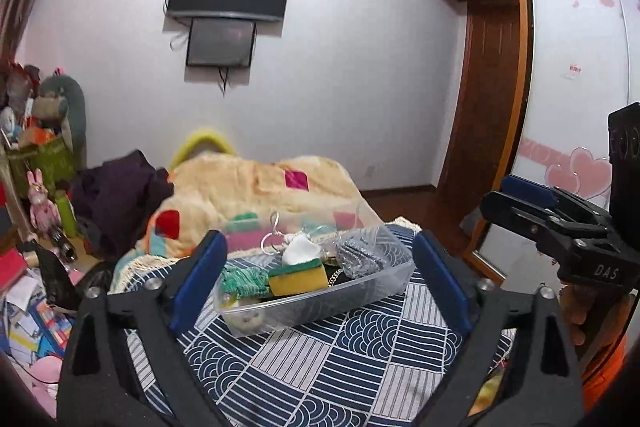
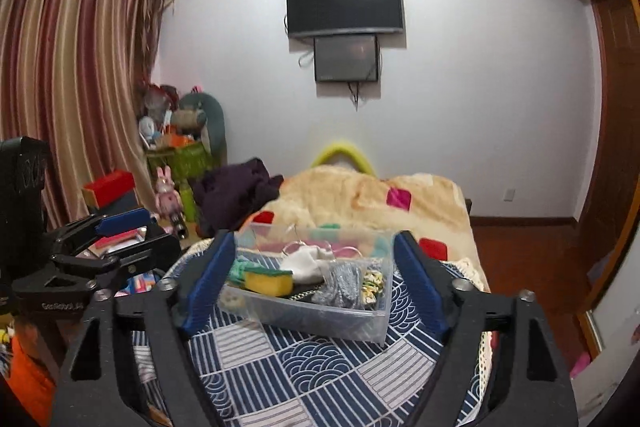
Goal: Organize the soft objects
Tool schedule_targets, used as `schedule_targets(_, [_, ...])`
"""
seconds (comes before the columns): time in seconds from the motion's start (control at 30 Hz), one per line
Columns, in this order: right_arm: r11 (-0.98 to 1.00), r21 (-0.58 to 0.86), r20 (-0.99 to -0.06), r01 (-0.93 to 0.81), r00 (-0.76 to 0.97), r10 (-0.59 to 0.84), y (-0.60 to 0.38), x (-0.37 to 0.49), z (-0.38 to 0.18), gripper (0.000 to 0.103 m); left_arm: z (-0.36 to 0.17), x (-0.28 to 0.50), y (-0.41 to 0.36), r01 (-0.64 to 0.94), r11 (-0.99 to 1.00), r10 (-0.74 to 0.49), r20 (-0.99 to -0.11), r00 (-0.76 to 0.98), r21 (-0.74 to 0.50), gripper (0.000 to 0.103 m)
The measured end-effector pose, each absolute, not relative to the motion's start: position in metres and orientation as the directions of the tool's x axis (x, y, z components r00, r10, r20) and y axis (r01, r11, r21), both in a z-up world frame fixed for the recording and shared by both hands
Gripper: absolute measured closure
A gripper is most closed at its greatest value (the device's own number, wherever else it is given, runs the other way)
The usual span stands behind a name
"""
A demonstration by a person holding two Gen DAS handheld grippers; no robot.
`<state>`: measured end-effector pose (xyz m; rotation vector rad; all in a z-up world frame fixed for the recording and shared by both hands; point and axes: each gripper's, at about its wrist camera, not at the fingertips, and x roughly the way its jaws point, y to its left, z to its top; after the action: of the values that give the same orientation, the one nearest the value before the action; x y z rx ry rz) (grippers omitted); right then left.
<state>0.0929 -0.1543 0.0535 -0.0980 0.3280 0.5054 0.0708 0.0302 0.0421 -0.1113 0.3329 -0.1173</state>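
Clear bin [image 1: 320, 301] contents jumbled (bottom layer hidden) | left gripper [image 1: 320, 283] fingers apart | right gripper [image 2: 314, 283] fingers apart

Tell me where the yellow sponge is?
The sponge sits in the clear box on the bed, near its front left, between the green cloth and the grey scrubber.
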Motion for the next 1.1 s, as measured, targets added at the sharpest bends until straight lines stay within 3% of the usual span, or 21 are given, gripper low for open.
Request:
schedule_targets(0.1, [0.876, -0.022, -0.320, -0.482, 0.833, 0.451, -0.154, 0.085, 0.053, 0.017, 0.045, 0.058, 0.028, 0.093, 0.988, -0.127, -0.303, 0.944, -0.124, 0.002])
schedule_targets(0.23, [0.879, -0.013, -0.300, -0.477, 0.840, 0.452, -0.155, 0.076, 0.051, 0.003, 0.043, 0.045, 0.027, 0.095, 0.987, -0.129, -0.290, 0.948, -0.129, 0.001])
schedule_targets(1.1, [0.890, 0.022, -0.287, -0.456, 0.850, 0.442, -0.168, 0.057, 0.031, 0.003, 0.028, 0.025, 0.010, 0.089, 0.992, -0.113, -0.287, 0.951, -0.095, 0.000])
